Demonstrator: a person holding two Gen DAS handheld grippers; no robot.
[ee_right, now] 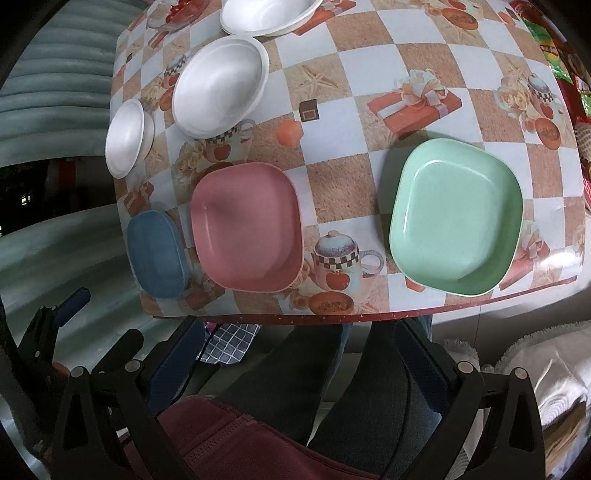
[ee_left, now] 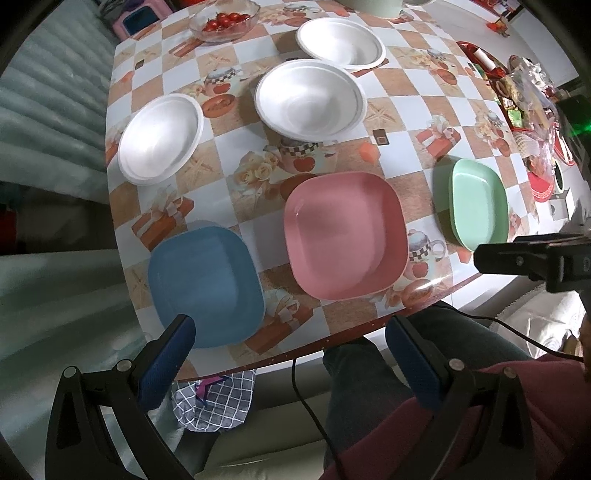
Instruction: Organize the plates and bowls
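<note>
Three square plates lie along the table's near edge: blue (ee_left: 205,286) (ee_right: 157,253), pink (ee_left: 345,236) (ee_right: 245,225), green (ee_left: 478,203) (ee_right: 456,218). Three white bowls sit behind them: left (ee_left: 160,138) (ee_right: 127,142), middle (ee_left: 310,99) (ee_right: 219,86), far (ee_left: 340,44) (ee_right: 266,14). My left gripper (ee_left: 290,332) is open and empty, held above the table's near edge, its left finger over the blue plate's near side. My right gripper (ee_right: 299,338) is open and empty, just off the near edge between the pink and green plates; it also shows in the left wrist view (ee_left: 532,256).
The table (ee_left: 413,110) has a checkered picture cloth. A glass bowl of tomatoes (ee_left: 225,20) stands at the far left. Packets and red items (ee_left: 524,107) crowd the right side. My legs and a checkered cloth (ee_left: 218,395) are below the near edge. A sofa is at left.
</note>
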